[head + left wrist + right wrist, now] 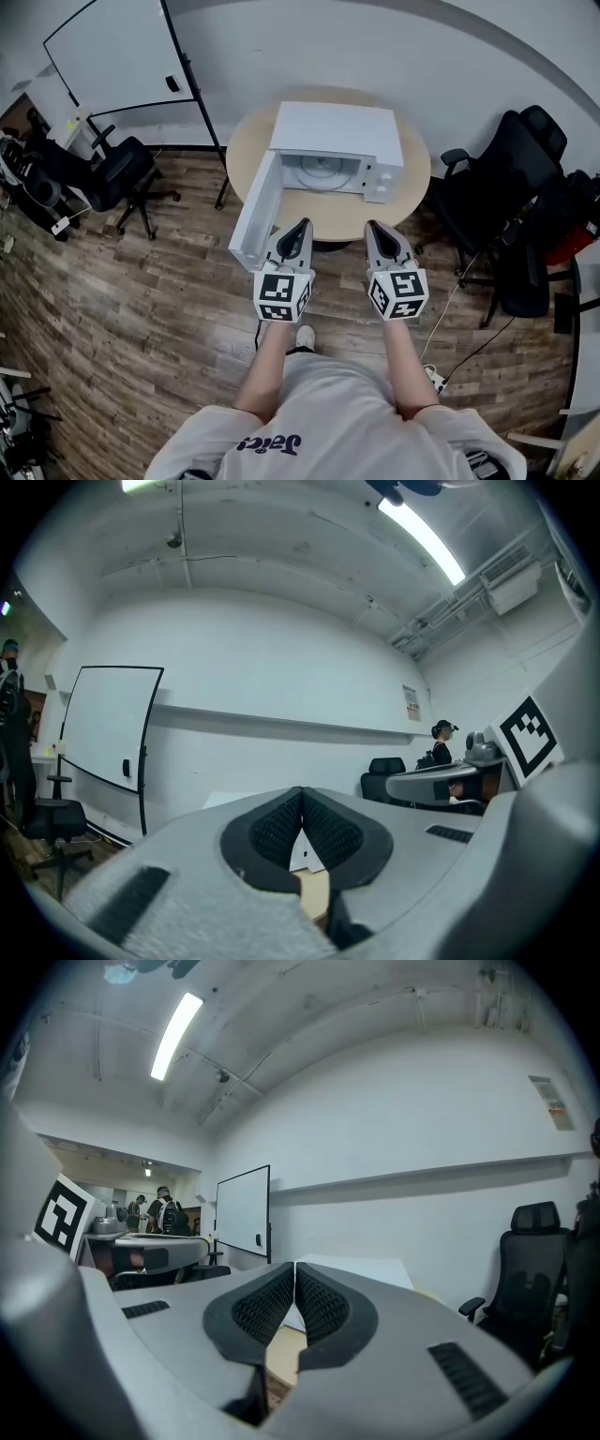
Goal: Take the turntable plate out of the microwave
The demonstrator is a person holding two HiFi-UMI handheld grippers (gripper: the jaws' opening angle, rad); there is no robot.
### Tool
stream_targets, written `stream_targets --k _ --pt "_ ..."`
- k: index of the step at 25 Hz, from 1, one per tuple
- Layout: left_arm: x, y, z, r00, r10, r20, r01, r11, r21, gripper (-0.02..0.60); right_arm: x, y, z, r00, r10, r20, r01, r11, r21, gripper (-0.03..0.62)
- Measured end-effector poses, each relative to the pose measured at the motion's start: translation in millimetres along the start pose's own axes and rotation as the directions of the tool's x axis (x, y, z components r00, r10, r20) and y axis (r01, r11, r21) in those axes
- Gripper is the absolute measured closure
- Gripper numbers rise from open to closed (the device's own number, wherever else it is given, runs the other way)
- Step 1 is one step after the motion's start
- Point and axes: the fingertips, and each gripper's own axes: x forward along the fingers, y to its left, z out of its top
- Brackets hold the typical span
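A white microwave (335, 141) stands on a round wooden table (412, 183) with its door (253, 211) swung open to the left. Inside lies the glass turntable plate (322, 172). My left gripper (300, 225) and right gripper (373, 227) are held side by side in front of the table, short of the microwave, both shut with nothing between the jaws. In the left gripper view the left gripper (302, 791) has its pads closed together, with the microwave (305, 855) partly seen past them. In the right gripper view the right gripper (294, 1267) is also closed, pointing at the microwave (361, 1271).
Black office chairs stand left (117, 173) and right (502, 183) of the table. A whiteboard (122, 56) stands at the back left against the wall. Cables and a power strip (436, 377) lie on the wood floor at the right. People (164, 1211) are far off in the right gripper view.
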Motion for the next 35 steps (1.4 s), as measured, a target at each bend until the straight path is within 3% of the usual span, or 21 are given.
stream_targets --k 8,16,27,35 --pt "45.0 35.3 -15.9 0.998 -0.065 -0.023 0.065 0.998 -0.021 0.566 70.4 9.1 1.2 1.000 0.008 -0.009 -0.008 1.000 0.005 0.576" --pt "83.9 49.6 -49.0 0.990 -0.112 -0.082 0.105 0.991 -0.081 0.566 107.6 -2.4 -27.3 0.997 -0.010 -0.076 0.012 1.000 0.028 0.576" --pt "161.4 80.5 -123.9 0.981 -0.068 -0.183 0.040 0.987 -0.154 0.566 182.1 -51.7 -67.6 0.991 0.003 -0.137 0.008 0.997 0.081 0.576" --pt "209.2 100.0 -197.7 0.937 -0.071 -0.342 -0.029 0.960 -0.279 0.565 233.8 -78.9 -98.9 0.977 0.024 -0.214 0.003 0.992 0.123 0.576"
